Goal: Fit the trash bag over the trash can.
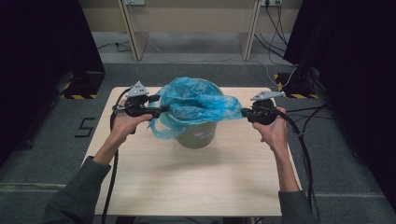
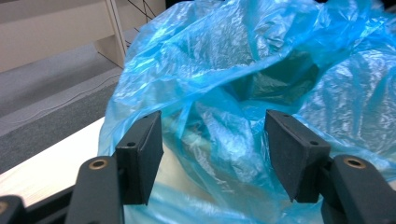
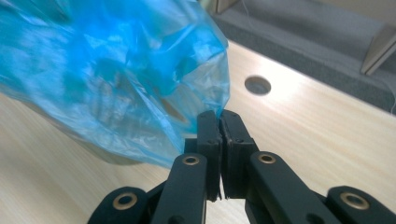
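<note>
A blue plastic bag lies crumpled over the mouth of a round grey bin at the middle of the wooden table. My left gripper is at the bag's left side, open. In the left gripper view its jaws stand wide apart, with the bag just ahead of them and loose film low between them. My right gripper is at the bag's right side. In the right gripper view it is shut on the bag's edge and pulls the film taut.
A round cable hole sits in the tabletop behind the bin. Black curtains flank the table on both sides. A desk frame and floor cables lie beyond the far edge. Cables trail from both grippers toward the near edge.
</note>
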Demonstrator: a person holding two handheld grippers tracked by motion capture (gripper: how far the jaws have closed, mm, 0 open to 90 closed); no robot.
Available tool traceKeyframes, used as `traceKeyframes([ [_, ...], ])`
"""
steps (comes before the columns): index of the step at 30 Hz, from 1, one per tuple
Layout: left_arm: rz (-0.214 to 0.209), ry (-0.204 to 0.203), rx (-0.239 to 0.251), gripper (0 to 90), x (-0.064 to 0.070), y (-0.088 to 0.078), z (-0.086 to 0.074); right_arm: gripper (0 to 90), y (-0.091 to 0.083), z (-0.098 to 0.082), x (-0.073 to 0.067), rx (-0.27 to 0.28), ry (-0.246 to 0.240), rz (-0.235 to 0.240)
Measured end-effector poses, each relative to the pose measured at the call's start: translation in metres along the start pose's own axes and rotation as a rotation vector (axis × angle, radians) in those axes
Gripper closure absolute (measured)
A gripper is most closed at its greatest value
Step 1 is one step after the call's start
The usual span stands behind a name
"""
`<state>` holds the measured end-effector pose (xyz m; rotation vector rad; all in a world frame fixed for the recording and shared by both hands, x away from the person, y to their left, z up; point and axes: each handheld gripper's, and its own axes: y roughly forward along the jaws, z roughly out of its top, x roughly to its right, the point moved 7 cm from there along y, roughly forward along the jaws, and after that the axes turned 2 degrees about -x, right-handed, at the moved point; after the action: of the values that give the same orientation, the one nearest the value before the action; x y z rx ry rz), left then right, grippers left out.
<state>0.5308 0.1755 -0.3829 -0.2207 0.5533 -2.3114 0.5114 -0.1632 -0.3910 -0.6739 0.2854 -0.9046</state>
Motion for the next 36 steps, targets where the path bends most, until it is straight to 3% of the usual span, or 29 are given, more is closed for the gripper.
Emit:
traceKeyframes([
  [6, 0.003, -0.011, 0.010, 37.9, -0.005, -0.003, 0.000, 85.2, 0.032, -0.023, 0.003, -0.087, 0.010, 0.009],
  [7, 0.000, -0.007, 0.012, 37.8, -0.004, -0.005, 0.000, 82.9, 0.035, -0.025, 0.003, -0.088, 0.011, 0.016],
  [9, -0.008, -0.016, 0.020, 36.5, -0.003, -0.008, 0.001, 69.3, 0.036, -0.027, 0.002, -0.088, 0.032, 0.009],
  [14, -0.016, 0.013, 0.043, 33.5, 0.007, -0.018, 0.007, 47.4, 0.008, -0.012, 0.000, 0.003, 0.082, -0.024],
  [20, -0.037, 0.069, 0.051, 33.5, 0.032, -0.019, 0.012, 40.9, -0.032, 0.014, -0.012, 0.115, 0.067, -0.014],
  [24, -0.072, 0.127, 0.025, 33.8, 0.058, -0.009, 0.011, 40.4, -0.037, 0.020, -0.019, 0.143, 0.076, 0.011],
  [27, -0.088, 0.146, 0.015, 33.8, 0.069, -0.002, 0.013, 39.3, -0.037, 0.023, -0.030, 0.164, 0.076, 0.041],
  [30, -0.083, 0.167, 0.005, 33.9, 0.075, 0.003, 0.014, 37.5, -0.038, 0.028, -0.045, 0.186, 0.065, 0.090],
  [36, -0.081, 0.168, 0.001, 33.9, 0.077, 0.008, 0.013, 37.3, -0.040, 0.045, -0.069, 0.215, 0.018, 0.117],
])
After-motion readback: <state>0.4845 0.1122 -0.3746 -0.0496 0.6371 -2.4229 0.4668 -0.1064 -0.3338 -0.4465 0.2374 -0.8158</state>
